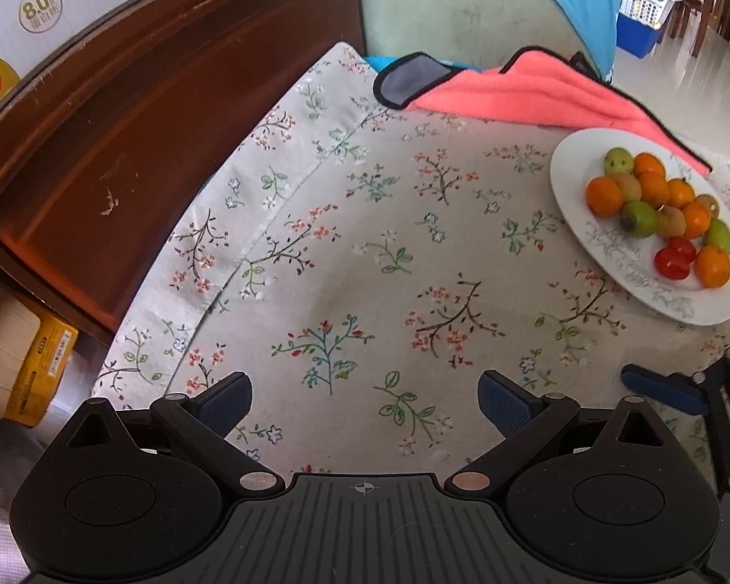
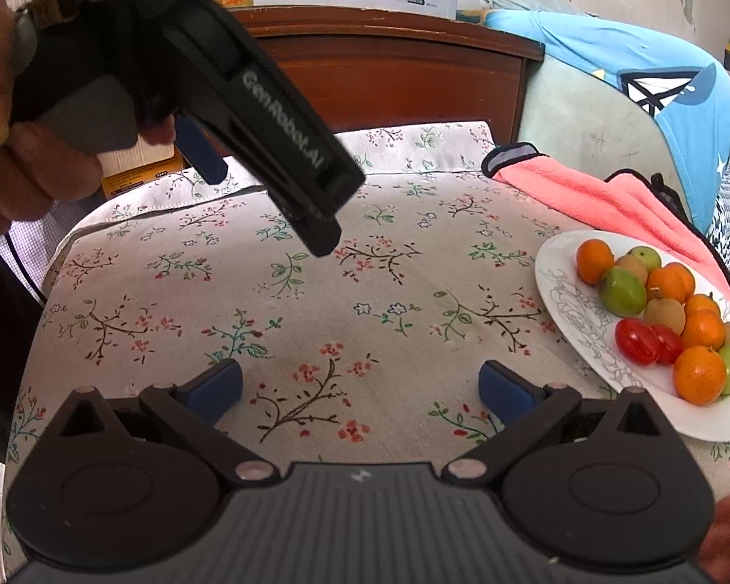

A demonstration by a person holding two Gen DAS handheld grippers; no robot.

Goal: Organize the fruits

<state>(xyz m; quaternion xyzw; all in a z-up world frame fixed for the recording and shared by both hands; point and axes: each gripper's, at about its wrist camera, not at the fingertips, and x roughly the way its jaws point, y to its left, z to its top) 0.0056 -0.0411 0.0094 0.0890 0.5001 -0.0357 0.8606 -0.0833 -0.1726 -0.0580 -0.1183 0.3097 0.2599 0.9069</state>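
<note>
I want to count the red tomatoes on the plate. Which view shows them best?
The right wrist view: the tomatoes lie near and sharp at the plate's front. The left wrist view shows them smaller, at the edge.

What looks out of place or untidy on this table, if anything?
Nothing is spilled or damaged. The fruits lie mixed in one heap on the white plate, kinds unsorted. The pink cloth lies crumpled behind it. Both grippers, left and right, are open and empty.
</note>
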